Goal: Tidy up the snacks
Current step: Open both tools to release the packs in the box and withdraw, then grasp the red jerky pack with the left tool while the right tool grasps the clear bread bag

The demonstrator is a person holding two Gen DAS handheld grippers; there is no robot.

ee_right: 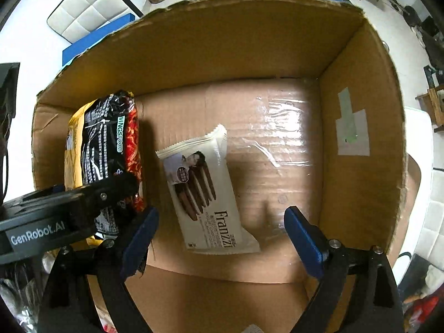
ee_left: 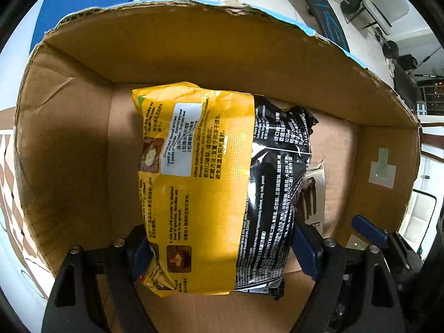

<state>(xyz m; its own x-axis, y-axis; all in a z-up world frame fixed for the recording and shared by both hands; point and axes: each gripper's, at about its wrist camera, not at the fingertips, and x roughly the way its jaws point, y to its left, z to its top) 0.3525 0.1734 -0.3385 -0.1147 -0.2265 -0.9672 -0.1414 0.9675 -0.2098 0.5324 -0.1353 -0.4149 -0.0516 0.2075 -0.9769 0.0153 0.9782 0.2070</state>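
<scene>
I look down into an open cardboard box [ee_left: 194, 50]. My left gripper [ee_left: 222, 249] is shut on two noodle packets pressed together, a yellow one [ee_left: 194, 188] and a black one [ee_left: 274, 194], held upright over the left part of the box floor. From the right wrist view the same packets [ee_right: 108, 152] show at the left side of the box [ee_right: 222, 41]. A white Franzzi wafer packet [ee_right: 205, 191] lies flat on the floor. My right gripper [ee_right: 222, 230] stands open above it, pads clear of it on both sides. One of its blue fingers [ee_left: 369, 230] shows in the left wrist view.
The box floor right of the wafer packet is bare cardboard with shiny clear tape [ee_right: 277, 127]. A taped paper patch [ee_right: 352, 133] sits on the right wall. Outside the box are a blue board [ee_left: 83, 2] and a white padded chair [ee_right: 83, 8].
</scene>
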